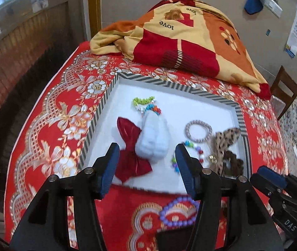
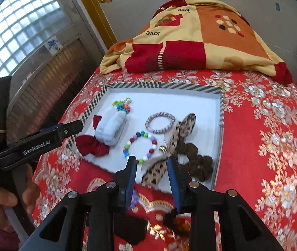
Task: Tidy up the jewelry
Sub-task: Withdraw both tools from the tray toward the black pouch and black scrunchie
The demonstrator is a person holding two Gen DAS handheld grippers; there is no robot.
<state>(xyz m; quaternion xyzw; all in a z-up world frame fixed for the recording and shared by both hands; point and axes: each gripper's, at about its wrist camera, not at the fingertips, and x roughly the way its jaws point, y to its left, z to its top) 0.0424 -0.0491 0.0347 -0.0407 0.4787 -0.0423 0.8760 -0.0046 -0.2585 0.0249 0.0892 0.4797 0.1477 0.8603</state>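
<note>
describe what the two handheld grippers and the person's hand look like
Both are black plastic tools with blue ribbed pads on the jaws and silver pivot bolts: left gripper, right gripper. White "GenRobot.AI" lettering runs along the left one's side, with a rubber band around its handle. The bare hand holding it wears a purple sleeve.

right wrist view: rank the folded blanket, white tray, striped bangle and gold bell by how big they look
1. White tray, widest in frame.
2. Folded blanket, close behind; it lies farther away, so those two are unsure.
3. Striped bangle, lying in the tray.
4. Gold bell, smallest by far.
</note>
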